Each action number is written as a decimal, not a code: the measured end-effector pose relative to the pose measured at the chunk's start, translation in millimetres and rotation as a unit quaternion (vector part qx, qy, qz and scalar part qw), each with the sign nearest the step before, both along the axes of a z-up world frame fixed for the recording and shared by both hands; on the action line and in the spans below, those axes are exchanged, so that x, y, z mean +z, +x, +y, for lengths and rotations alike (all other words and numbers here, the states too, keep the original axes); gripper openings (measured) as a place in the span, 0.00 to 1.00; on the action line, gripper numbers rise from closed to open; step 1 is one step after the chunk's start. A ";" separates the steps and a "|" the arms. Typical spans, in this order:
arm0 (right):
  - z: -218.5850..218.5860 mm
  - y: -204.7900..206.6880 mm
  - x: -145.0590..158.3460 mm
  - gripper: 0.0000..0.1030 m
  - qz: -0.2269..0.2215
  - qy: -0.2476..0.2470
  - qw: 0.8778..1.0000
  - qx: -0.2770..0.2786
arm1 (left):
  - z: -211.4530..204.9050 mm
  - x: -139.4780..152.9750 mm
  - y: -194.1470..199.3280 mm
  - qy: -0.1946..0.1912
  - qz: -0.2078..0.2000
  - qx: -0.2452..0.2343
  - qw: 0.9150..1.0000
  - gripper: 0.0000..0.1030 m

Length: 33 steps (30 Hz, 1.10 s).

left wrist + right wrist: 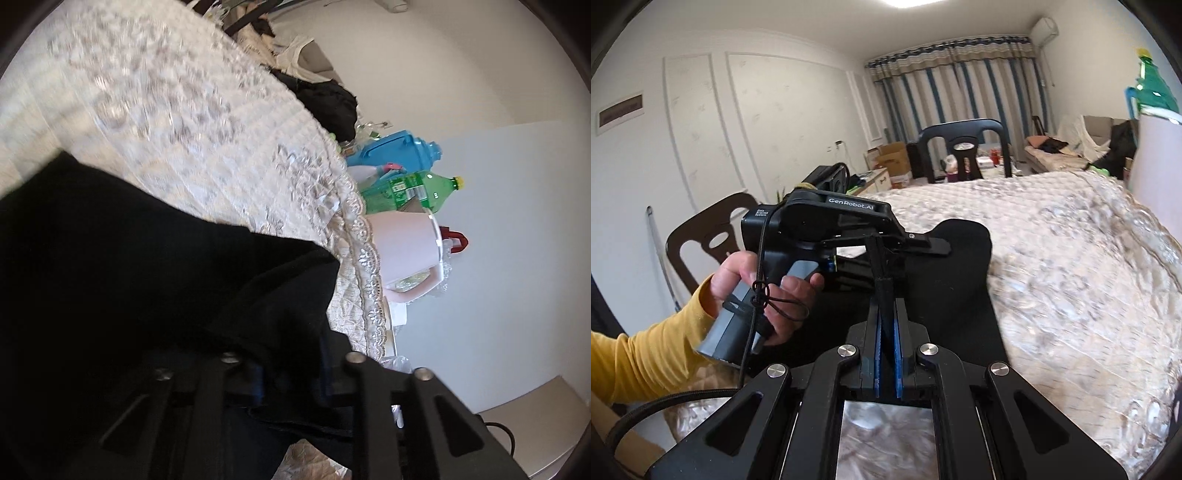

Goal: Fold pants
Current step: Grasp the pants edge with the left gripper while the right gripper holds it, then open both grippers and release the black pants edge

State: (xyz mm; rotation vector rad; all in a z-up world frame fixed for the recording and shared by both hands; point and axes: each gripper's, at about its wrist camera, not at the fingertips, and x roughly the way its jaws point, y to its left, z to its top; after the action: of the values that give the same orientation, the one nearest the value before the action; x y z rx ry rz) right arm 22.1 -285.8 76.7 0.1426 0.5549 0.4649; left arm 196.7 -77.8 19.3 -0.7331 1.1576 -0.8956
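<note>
Black pants lie on the table's lace-patterned cloth. My right gripper is shut on a raised edge of the pants, the fabric pinched between its blue pads. My left gripper, held by a hand in a yellow sleeve, sits just beyond it and grips the same fabric. In the left wrist view the pants fill the lower left and bunch over the left gripper; its fingertips are buried in the dark cloth.
At the table's edge stand a pink pitcher, a green bottle and a blue container. A black chair stands at the far side and a brown chair at the left. Dark clothes lie further along the table.
</note>
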 end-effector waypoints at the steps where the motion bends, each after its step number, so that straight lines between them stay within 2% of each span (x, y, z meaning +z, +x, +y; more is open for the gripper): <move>1: 3.0 0.0 1.1 0.04 -0.002 -0.001 1.000 0.001 | 5.2 3.5 -1.1 -0.002 -0.005 0.003 1.000 0.19; 6: 22.5 0.8 6.5 0.04 -0.013 -0.010 1.000 0.016 | 33.3 17.1 -7.5 -0.003 -0.028 0.021 0.999 0.18; 11: 48.7 4.7 7.7 0.04 -0.012 -0.012 0.999 0.042 | 62.7 26.0 -10.7 0.019 -0.053 0.034 0.998 0.18; 18: 83.1 16.8 -4.6 0.04 0.010 -0.012 0.997 0.081 | 100.7 15.6 -13.0 0.051 -0.049 0.052 0.996 0.18; 20: 91.6 21.7 -12.0 0.04 0.025 -0.019 0.996 0.085 | 107.5 10.1 -12.0 0.067 -0.049 0.053 0.995 0.18; 22: 97.5 27.2 -21.3 0.04 0.041 -0.029 0.995 0.087 | 111.1 1.8 -9.2 0.101 -0.051 0.051 0.992 0.20; 23: 101.1 31.0 -27.2 0.04 0.056 -0.034 0.994 0.088 | 114.0 -5.1 -7.2 0.108 -0.042 0.055 0.992 0.21; 25: 103.9 36.7 -33.2 0.05 0.078 -0.031 0.992 0.092 | 119.2 -17.7 -3.7 0.104 -0.019 0.057 0.993 0.21; 28: 102.0 42.0 -35.5 0.07 0.090 -0.021 0.991 0.094 | 125.4 -22.3 -3.8 0.087 -0.014 0.063 0.994 0.22; 30: 100.8 45.7 -38.7 0.07 0.110 -0.010 0.989 0.095 | 126.7 -18.5 -4.9 0.099 -0.023 0.065 0.993 0.23; 33: 100.6 46.9 -47.2 0.17 0.147 0.015 0.983 0.109 | 132.9 -12.6 -6.5 0.117 -0.035 0.077 0.990 0.23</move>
State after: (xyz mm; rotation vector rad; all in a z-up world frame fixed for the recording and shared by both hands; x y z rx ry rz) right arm 69.1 -185.2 29.5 0.1821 0.8588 0.6716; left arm 190.1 55.1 6.7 -0.5860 1.1054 -0.6387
